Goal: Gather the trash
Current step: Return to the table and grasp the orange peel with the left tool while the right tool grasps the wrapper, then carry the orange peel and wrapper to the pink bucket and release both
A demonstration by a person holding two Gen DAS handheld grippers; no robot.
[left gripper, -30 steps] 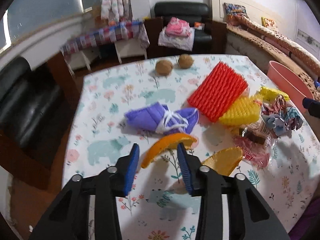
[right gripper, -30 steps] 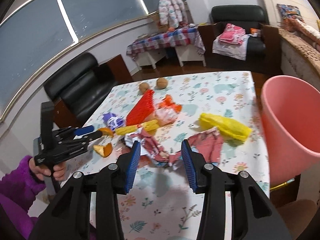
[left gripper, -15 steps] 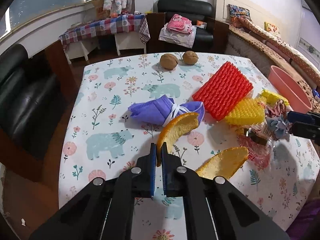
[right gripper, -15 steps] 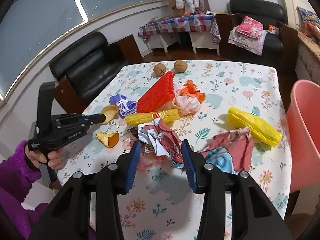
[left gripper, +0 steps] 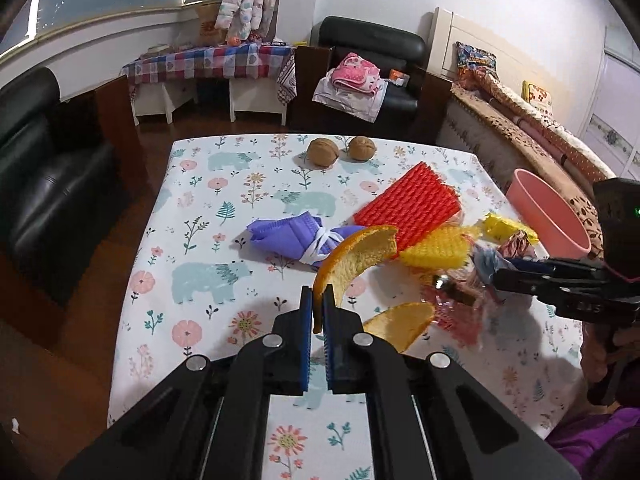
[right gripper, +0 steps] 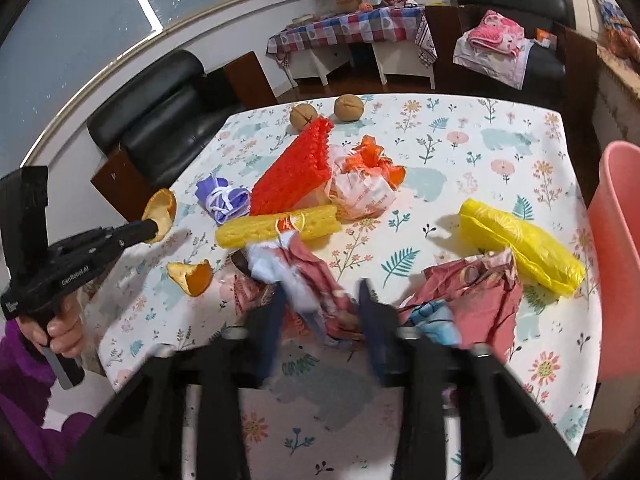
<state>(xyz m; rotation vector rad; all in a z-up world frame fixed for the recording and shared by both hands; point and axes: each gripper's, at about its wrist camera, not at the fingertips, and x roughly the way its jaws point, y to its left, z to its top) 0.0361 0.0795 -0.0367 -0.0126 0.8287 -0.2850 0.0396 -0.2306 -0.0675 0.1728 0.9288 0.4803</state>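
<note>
My left gripper (left gripper: 317,309) is shut on one end of a curved orange peel (left gripper: 356,256) and holds it a little above the floral tablecloth (left gripper: 200,200). The right wrist view shows that left gripper (right gripper: 149,229) at the left with the peel (right gripper: 162,213). A second peel (left gripper: 400,326) lies on the cloth. My right gripper (right gripper: 320,314) is blurred, its jaws closing around a crumpled red, white and blue wrapper (right gripper: 308,276). I see no pad pressing on it. The left wrist view shows the right gripper (left gripper: 498,276) at that pile.
A pink bin (right gripper: 616,260) stands off the table's right edge. On the cloth lie a purple mask (right gripper: 220,200), red foam netting (right gripper: 296,172), yellow foam netting (right gripper: 276,226), a yellow bag (right gripper: 520,248), an orange and white bag (right gripper: 364,188), another red wrapper (right gripper: 480,292) and two walnuts (right gripper: 348,107).
My left gripper went from open to shut on the orange peel and lifted it off the cloth. My right gripper sank forward over the crumpled wrapper and its jaws narrowed.
</note>
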